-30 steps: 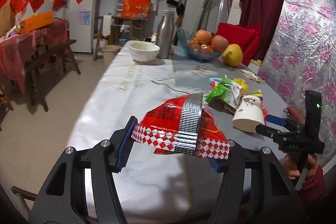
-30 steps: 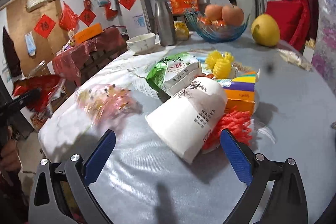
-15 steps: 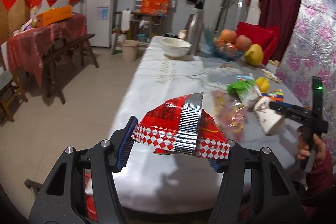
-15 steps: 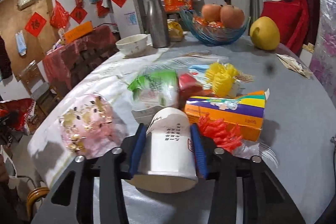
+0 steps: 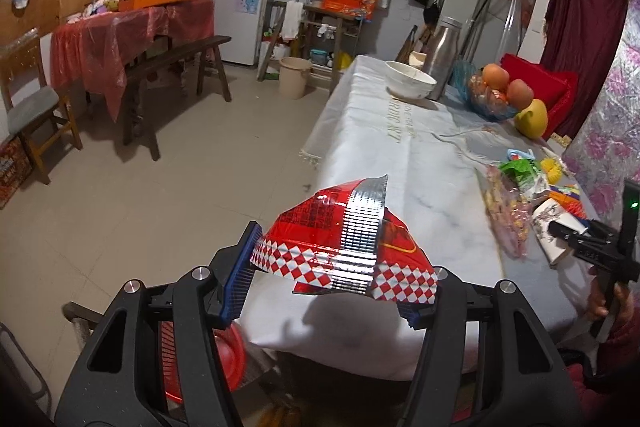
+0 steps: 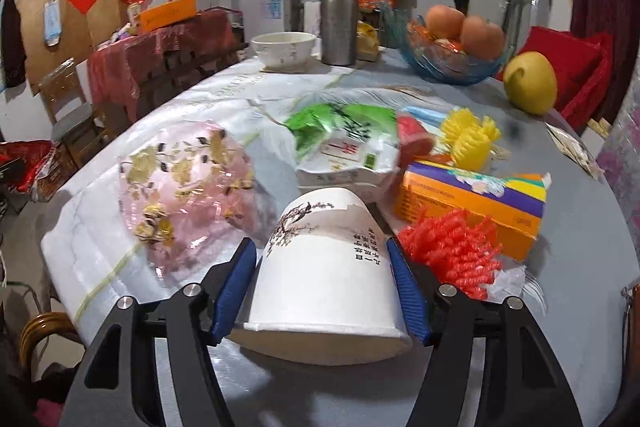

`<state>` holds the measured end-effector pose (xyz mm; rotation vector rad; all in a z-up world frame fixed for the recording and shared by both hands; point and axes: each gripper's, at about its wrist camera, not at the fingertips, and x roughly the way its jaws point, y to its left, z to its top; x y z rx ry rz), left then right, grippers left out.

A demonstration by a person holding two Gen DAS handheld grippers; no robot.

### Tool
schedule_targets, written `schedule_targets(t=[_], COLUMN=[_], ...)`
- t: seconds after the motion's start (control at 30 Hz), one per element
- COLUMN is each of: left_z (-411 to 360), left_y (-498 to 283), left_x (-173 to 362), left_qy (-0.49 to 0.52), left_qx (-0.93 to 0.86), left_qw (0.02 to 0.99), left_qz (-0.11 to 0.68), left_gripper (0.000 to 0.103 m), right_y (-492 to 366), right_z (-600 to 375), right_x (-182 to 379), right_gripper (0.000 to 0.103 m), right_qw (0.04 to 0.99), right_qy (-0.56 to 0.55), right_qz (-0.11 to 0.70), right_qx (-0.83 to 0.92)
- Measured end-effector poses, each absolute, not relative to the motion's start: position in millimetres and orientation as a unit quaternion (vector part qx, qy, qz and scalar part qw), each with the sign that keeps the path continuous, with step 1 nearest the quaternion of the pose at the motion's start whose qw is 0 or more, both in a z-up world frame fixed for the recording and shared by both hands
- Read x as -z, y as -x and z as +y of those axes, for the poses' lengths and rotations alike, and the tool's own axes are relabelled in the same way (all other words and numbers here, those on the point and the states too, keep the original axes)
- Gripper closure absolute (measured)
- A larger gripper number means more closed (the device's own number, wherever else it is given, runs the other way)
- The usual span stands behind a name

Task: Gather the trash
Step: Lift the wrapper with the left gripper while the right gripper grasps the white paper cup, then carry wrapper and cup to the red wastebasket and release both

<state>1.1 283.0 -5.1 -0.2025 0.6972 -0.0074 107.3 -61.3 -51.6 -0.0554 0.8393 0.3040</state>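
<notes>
- Your left gripper (image 5: 330, 279): clamped on the red checked wrapper (image 5: 344, 243), held out past the table's (image 5: 400, 155) near edge.
- Your right gripper (image 6: 324, 291): jaws just reopened slightly, pads against the white paper cup (image 6: 324, 267), at the table's near edge beside the red mesh (image 6: 452, 247).

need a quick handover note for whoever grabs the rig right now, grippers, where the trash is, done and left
Left gripper: shut on the red snack wrapper, out past the table edge, above the red bin on the floor.
Right gripper: around the paper cup; jaws just eased wider, so check the grip.
Done: wrapper and cup picked.
Left on the table: pink floral bag, green packet, tissue box, red and yellow foam nets.
</notes>
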Motion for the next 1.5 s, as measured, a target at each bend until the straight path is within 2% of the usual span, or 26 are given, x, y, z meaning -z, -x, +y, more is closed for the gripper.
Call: schedule_targets(t=[0.37, 0.73, 0.93, 1.0, 1.07, 1.23, 1.37, 1.5], left_z=[329, 380, 405, 412, 418, 436, 459, 480], left_y=[9, 28, 39, 41, 43, 49, 62, 74], left_x=[20, 55, 97, 107, 115, 120, 103, 85], left_qy=[0.096, 0.116, 0.136, 0.140, 0.151, 0.166, 0.157, 0.158], left_qx=[-0.030, -0.071, -0.079, -0.080, -0.085, -0.103, -0.167, -0.214], left_qw=[0.923, 0.897, 0.873, 0.866, 0.859, 0.850, 0.854, 0.858], left_qz=[0.373, 0.420, 0.462, 0.473, 0.482, 0.490, 0.466, 0.439], left_gripper=[0.044, 0.044, 0.042, 0.037, 0.023, 0.017, 0.009, 0.007], right_y=[-119, -117, -106, -99, -92, -74, -61, -48], right_z=[-66, 52, 138, 162, 187, 240, 284, 327], right_x=[-6, -35, -33, -32, -29, -20, -3, 14], right_gripper=[0.040, 0.040, 0.040, 0.040, 0.040, 0.040, 0.040, 0.040], right_qw=[0.879, 0.846, 0.806, 0.793, 0.778, 0.744, 0.714, 0.687], right_qy=[-0.127, -0.071, -0.029, -0.014, -0.001, 0.029, 0.057, 0.083], right_qz=[0.375, 0.378, 0.403, 0.410, 0.419, 0.439, 0.461, 0.483], right_qx=[-0.264, -0.370, -0.434, -0.451, -0.469, -0.502, -0.524, -0.536])
